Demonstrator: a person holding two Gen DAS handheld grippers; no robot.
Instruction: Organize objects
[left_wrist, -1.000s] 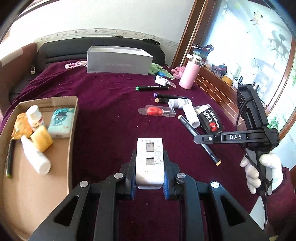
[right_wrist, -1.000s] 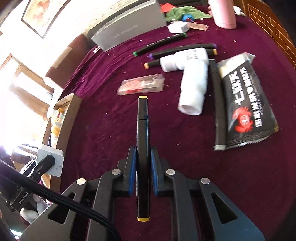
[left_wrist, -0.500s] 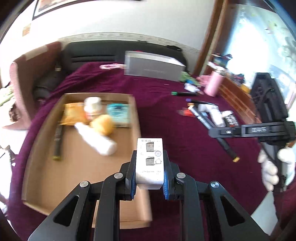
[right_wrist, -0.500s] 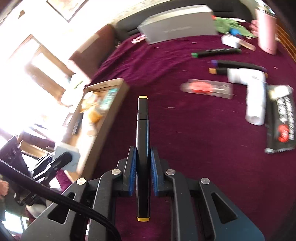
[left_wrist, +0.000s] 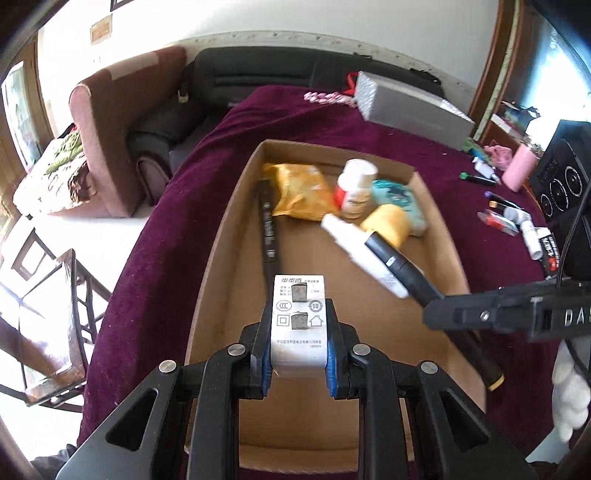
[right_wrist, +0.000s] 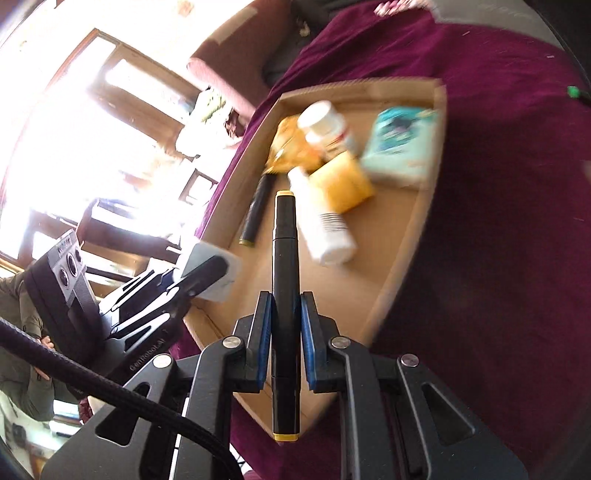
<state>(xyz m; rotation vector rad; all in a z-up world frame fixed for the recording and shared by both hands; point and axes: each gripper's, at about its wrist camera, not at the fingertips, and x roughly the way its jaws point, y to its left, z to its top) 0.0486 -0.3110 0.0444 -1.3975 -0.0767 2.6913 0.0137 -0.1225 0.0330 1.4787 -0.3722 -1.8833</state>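
— Maroon velvet covered our bench (left_wrist: 369, 133); where did the shallow brown cardboard tray (left_wrist: 218, 240) lie?

— Directly below both tools. Our left tool (left_wrist: 298, 343) pinched the white plug adapter (left_wrist: 299, 321); our right tool (right_wrist: 286, 332) pinched the black yellow-capped marker (right_wrist: 285, 258), lengthwise along the tray.

White charger (left_wrist: 299, 325) has a CCC mark and a circled 10; right gripper (left_wrist: 436, 317) arm reads "DAS", lower right.

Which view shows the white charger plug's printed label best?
The left wrist view: the white charger plug sits dead centre between the left gripper jaws, label facing the camera, sharp. The right wrist view shows the plug only from the side, blurred, with no label visible.
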